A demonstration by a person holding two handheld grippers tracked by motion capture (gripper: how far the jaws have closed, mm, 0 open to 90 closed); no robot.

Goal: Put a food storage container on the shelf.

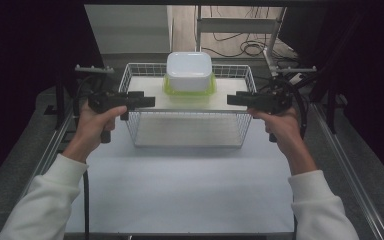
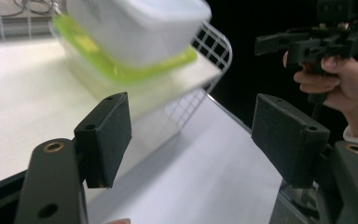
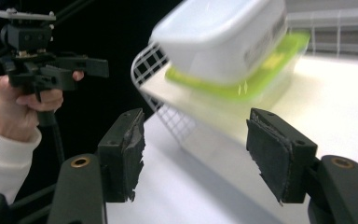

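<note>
High view overhead, facing forward; gripper views inward, sharing wire basket (image 1: 187, 107).

So from my seat: wire basket (image 1: 187, 107) sits mid-table (image 1: 180, 190), toward the far edge. A flat board (image 1: 180, 101) lies across its top, and two stacked containers (image 1: 189, 75) sit on the board's back part. My left gripper (image 1: 147, 102) flanks the basket's left side, right gripper (image 1: 235, 99) its right.

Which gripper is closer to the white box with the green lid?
Neither clearly; they look about equally near. The left gripper is open at the white box's left, the right gripper open at its right, both nearer the person.
</note>
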